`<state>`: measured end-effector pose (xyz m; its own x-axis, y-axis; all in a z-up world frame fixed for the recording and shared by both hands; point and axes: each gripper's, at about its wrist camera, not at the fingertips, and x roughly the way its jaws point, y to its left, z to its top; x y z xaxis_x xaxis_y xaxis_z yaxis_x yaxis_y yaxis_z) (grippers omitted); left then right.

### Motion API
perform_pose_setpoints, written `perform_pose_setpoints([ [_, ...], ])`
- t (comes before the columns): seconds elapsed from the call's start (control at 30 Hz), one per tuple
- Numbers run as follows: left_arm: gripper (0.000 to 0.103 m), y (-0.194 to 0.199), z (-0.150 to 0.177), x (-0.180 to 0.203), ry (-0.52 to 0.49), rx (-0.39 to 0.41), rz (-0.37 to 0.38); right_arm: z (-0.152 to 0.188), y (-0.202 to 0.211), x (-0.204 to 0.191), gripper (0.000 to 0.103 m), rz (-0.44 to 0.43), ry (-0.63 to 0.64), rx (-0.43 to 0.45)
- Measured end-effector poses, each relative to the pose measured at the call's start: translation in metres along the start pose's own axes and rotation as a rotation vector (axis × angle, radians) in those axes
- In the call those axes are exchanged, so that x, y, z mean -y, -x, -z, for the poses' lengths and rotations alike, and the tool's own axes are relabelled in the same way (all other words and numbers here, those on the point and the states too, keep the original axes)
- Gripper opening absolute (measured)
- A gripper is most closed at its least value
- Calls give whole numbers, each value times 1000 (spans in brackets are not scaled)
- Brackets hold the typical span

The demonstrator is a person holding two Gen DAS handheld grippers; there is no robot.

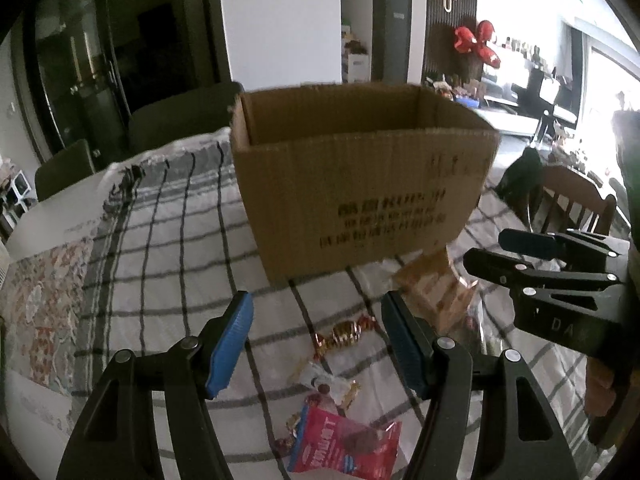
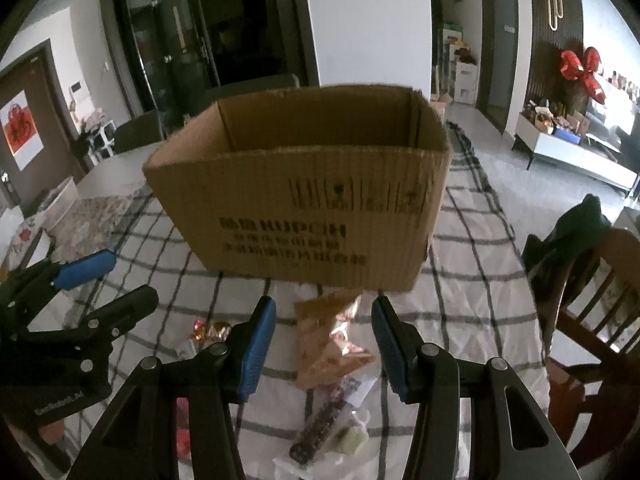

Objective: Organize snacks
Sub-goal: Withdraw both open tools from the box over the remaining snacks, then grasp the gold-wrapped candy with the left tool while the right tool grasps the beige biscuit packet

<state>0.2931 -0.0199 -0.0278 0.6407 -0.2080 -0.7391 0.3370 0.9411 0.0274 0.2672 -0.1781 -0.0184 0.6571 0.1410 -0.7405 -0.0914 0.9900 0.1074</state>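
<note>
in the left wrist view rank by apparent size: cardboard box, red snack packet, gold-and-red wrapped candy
1. cardboard box, by far the largest
2. red snack packet, though it lies nearer the camera and is cut by the frame edge
3. gold-and-red wrapped candy, smallest

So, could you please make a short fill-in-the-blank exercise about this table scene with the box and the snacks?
1. The cardboard box stands with its top ____.
2. Both the left gripper and the right gripper have their jaws ____.
3. The snacks, like the orange packet and the red packet, lie on a ____ tablecloth.

Missing words: open; open; checked
</note>
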Motion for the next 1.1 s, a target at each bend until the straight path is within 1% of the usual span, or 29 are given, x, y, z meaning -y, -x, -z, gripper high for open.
perform_pose_setpoints([
  [0.27,66,-19,18,3,-7,-74,26,16,-20,0,51,-9,-4,-71],
  [0.47,65,-32,24,5,-11,-120,57,21,-34,-1,51,-11,4,-113],
  [0.63,64,-47,24,2,12,-154,74,20,-44,-3,51,-5,17,-141],
  [0.83,61,-64,24,-1,27,-178,85,17,-55,-9,51,8,52,-153],
  [1.1,55,-87,26,2,9,-217,70,12,-67,-11,51,29,85,-162],
])
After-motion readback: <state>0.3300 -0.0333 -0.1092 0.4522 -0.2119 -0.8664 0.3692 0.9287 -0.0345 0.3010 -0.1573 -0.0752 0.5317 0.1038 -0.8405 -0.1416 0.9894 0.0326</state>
